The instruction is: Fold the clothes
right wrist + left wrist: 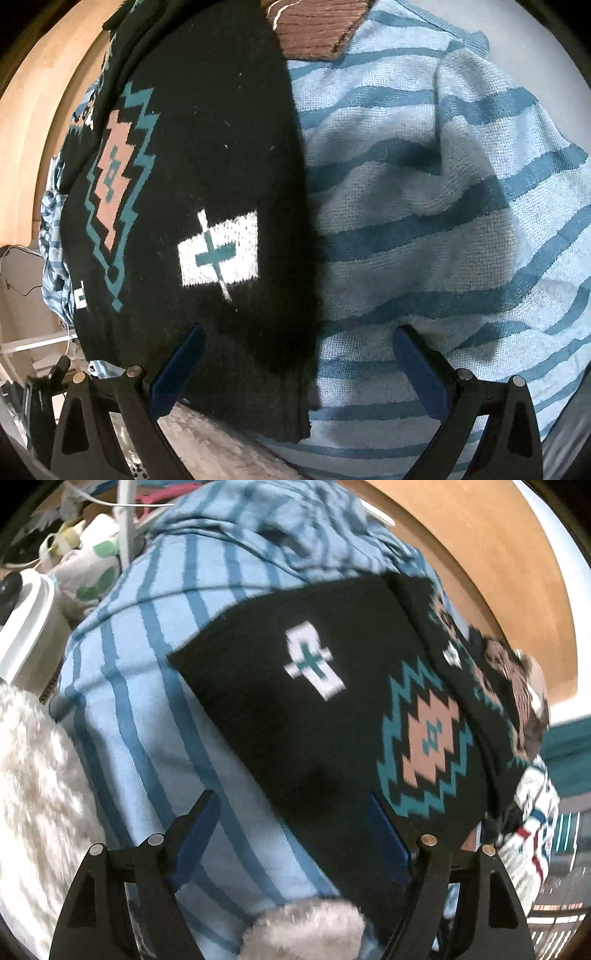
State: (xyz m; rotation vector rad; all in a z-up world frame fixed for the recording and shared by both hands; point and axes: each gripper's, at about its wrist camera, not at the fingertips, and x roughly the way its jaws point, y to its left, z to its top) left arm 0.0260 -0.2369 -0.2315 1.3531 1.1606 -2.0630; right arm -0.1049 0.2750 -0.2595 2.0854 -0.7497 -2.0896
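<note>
A black knit sweater (295,709) with a white cross motif and a teal and salmon diamond pattern lies folded on top of a light blue striped garment (147,664). My left gripper (295,812) is open just above the sweater's near edge, one finger over the blue stripes, the other over the black knit. In the right wrist view the same black sweater (207,192) fills the left half and the blue striped garment (424,221) the right. My right gripper (299,341) is open and straddles the sweater's edge, holding nothing.
A fluffy white fabric (33,782) lies at the left, and a grey fuzzy piece (306,926) sits below the left gripper. A white patterned garment (532,819) hangs at the right. A wooden surface (498,572) curves behind. A brown knit piece (317,29) lies at the top.
</note>
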